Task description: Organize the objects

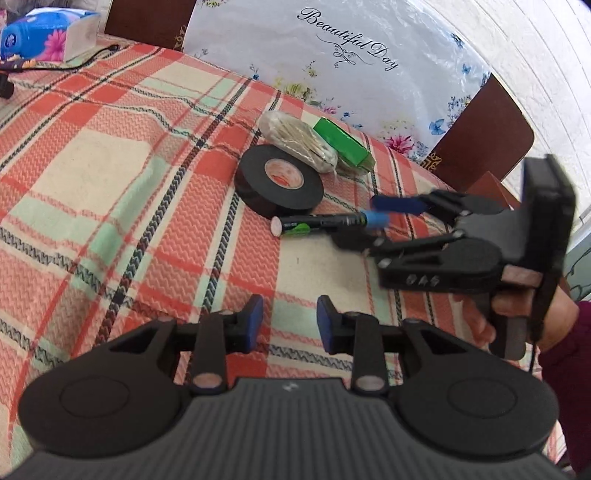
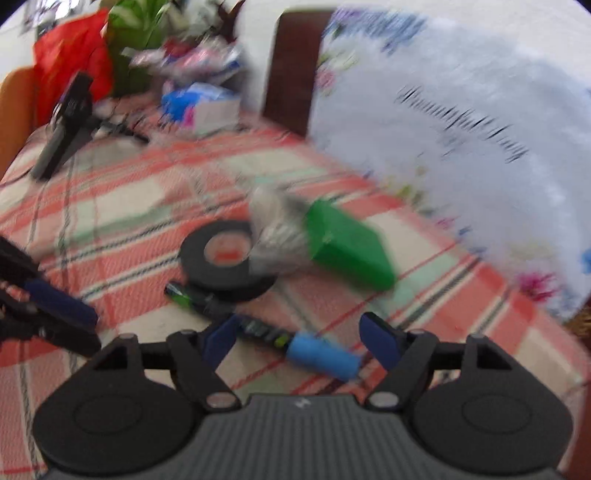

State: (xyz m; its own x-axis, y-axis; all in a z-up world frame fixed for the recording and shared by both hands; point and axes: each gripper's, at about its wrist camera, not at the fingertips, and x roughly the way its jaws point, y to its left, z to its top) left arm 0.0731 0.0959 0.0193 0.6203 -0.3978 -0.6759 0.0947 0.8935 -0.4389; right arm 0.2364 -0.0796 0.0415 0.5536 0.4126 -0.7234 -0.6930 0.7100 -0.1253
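Marker between open right hand-held gripper fingers

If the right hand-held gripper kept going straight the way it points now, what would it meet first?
Probably the marker: its blue cap already lies between the open right hand-held gripper fingers. Past it sits the black tape roll. Motion blur leaves depth uncertain.

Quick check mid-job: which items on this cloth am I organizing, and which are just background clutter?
In play: marker between the open right gripper fingers; black tape roll; clear packet; green box; left gripper, open.

Lying about: tissue box; black cable; floral bag.
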